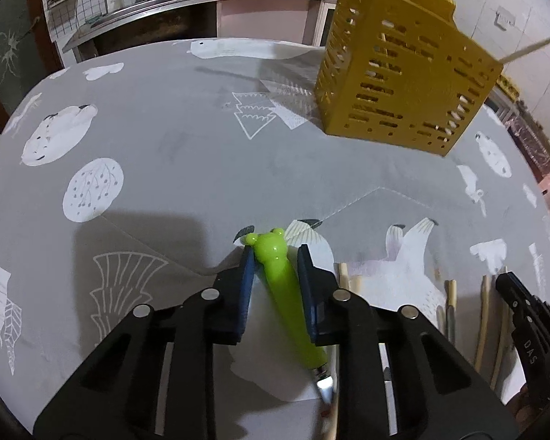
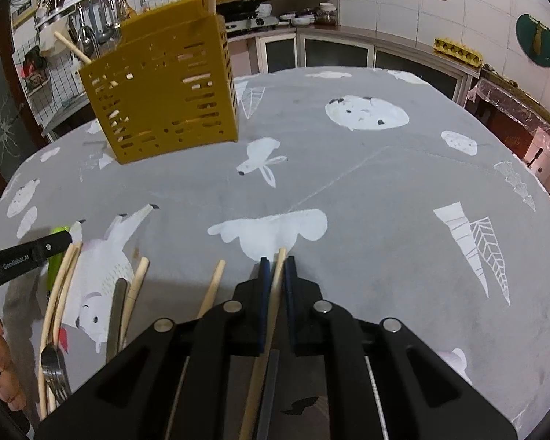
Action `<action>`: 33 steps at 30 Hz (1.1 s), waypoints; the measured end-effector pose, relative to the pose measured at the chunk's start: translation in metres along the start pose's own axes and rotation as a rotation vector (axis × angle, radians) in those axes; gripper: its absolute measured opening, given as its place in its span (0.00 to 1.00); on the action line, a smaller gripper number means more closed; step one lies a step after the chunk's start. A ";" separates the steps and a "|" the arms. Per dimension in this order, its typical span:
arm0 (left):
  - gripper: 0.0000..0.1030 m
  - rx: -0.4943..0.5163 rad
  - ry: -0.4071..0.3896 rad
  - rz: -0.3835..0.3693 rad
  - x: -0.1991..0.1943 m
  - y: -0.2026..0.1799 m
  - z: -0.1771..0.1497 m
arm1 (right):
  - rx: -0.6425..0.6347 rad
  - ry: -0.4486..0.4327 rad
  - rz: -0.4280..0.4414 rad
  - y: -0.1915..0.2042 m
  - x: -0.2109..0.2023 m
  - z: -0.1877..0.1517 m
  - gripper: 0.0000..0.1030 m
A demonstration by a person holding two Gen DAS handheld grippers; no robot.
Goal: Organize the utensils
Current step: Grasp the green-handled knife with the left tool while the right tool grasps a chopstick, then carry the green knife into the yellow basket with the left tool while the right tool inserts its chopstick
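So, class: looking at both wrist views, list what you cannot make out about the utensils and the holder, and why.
- Left wrist view: working end of the green frog-handled utensil runs under the black gripper body.
- Both views: contents of the yellow perforated plastic utensil holder; only slots and protruding sticks show.
- Right wrist view: lower end of the pale wooden chopstick between the fingers hides beneath the gripper.

holder (image 2: 157, 95) far-left on table (image 2: 385, 183) | utensils (image 2: 128, 293) near-left, before holder

Kitchen: white tiled wall (image 2: 403, 7); steel counter (image 1: 157, 9) with stove (image 2: 251, 22); wire grid rack (image 1: 73, 3); bench in grey animal-print tablecloth (image 2: 366, 168).
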State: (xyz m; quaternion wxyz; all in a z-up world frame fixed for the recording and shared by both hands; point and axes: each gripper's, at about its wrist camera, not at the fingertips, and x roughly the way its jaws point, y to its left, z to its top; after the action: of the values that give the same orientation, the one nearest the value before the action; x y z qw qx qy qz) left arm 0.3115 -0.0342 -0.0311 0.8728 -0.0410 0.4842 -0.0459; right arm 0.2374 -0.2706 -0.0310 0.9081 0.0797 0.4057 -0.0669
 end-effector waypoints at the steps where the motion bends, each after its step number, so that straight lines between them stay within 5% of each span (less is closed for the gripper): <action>1: 0.21 -0.004 -0.007 -0.010 -0.002 0.001 0.001 | -0.001 -0.008 -0.002 0.000 -0.002 0.001 0.08; 17: 0.17 0.062 -0.319 -0.062 -0.095 -0.005 0.001 | -0.002 -0.206 0.089 -0.001 -0.069 0.028 0.06; 33: 0.17 0.119 -0.475 -0.103 -0.148 -0.006 -0.008 | 0.033 -0.452 0.152 -0.004 -0.121 0.034 0.06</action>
State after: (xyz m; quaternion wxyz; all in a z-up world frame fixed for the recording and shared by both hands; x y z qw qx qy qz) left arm 0.2267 -0.0222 0.0899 0.9594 -0.0236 0.2594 -0.1078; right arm 0.1814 -0.2748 0.0815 0.9768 0.1078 0.1840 -0.0210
